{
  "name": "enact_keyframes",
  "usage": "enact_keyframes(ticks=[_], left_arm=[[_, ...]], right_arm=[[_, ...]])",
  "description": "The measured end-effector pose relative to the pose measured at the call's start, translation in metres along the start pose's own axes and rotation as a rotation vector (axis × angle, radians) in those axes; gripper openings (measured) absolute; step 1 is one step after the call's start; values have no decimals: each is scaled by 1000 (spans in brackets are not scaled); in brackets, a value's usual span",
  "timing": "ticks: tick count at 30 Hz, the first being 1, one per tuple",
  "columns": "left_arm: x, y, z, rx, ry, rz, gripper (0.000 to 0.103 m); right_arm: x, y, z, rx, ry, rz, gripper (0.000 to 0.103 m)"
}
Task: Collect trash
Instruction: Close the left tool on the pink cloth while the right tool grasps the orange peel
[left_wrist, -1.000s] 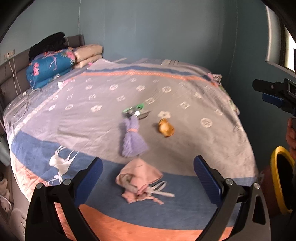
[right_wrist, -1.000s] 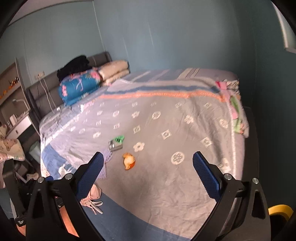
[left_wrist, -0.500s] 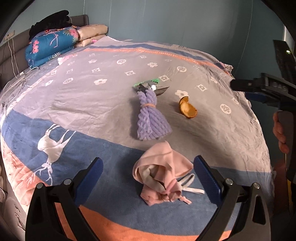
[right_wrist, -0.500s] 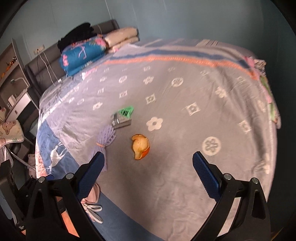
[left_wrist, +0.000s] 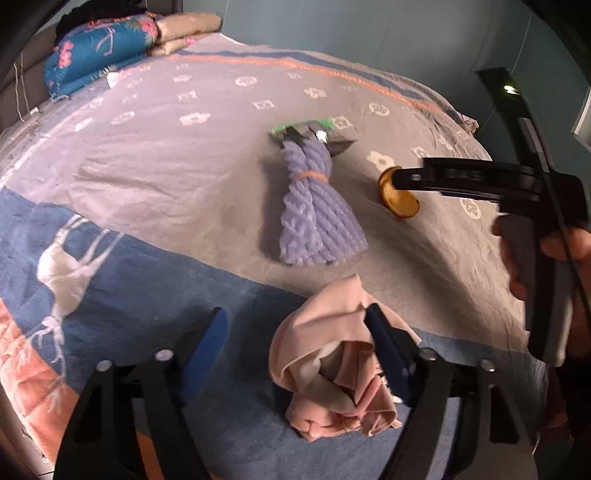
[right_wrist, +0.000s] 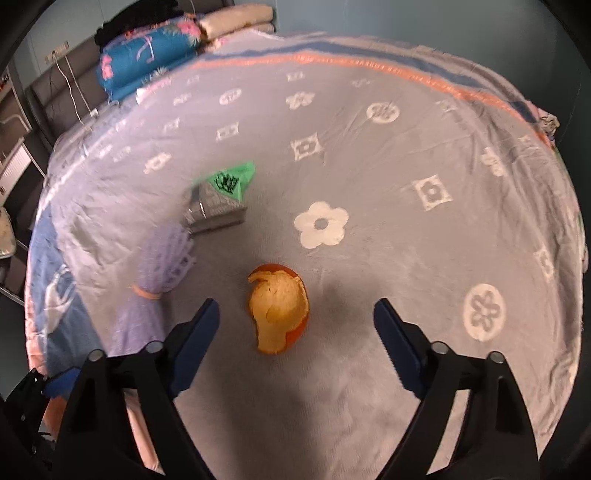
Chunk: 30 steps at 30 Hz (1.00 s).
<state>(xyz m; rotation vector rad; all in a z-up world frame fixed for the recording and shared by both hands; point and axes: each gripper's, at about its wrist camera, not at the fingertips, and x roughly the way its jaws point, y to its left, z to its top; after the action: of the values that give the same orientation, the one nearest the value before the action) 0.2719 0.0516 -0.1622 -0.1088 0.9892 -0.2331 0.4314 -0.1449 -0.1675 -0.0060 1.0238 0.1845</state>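
An orange peel (right_wrist: 280, 308) lies on the grey bedspread, between and just ahead of my open right gripper's (right_wrist: 295, 328) blue fingers. The peel also shows in the left wrist view (left_wrist: 400, 201), partly behind the right gripper (left_wrist: 461, 179). A green and silver wrapper (right_wrist: 221, 199) lies beyond it, also in the left wrist view (left_wrist: 314, 134). A purple foam net bundle (left_wrist: 317, 210) lies beside the peel, also in the right wrist view (right_wrist: 162, 258). My left gripper (left_wrist: 299, 343) is open, its right finger over a crumpled pink cloth (left_wrist: 332, 369).
The bed (right_wrist: 424, 110) fills both views. Folded blue quilt and pillows (left_wrist: 107, 48) are stacked at the headboard. The bed's near edge with its orange and blue border (left_wrist: 33, 369) is under my left gripper. A cable (right_wrist: 74, 92) hangs by the headboard.
Both grippers have moved closer and lower to the bed. The right gripper now brackets the orange peel; the left gripper has come down over the pink cloth.
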Motion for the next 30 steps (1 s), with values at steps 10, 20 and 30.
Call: enact_keyframes(ticks=[10, 20, 30], left_arm=[[13, -9, -3, 16, 44, -45, 29], [-4, -4, -1, -8, -3, -57, 14], [-55, 4, 8, -43, -128, -46, 14]], right_arm=[[38, 8, 3, -5, 40, -42, 44], [24, 12, 9, 8, -3, -55, 21], [-55, 10, 3, 59, -111, 33, 19]])
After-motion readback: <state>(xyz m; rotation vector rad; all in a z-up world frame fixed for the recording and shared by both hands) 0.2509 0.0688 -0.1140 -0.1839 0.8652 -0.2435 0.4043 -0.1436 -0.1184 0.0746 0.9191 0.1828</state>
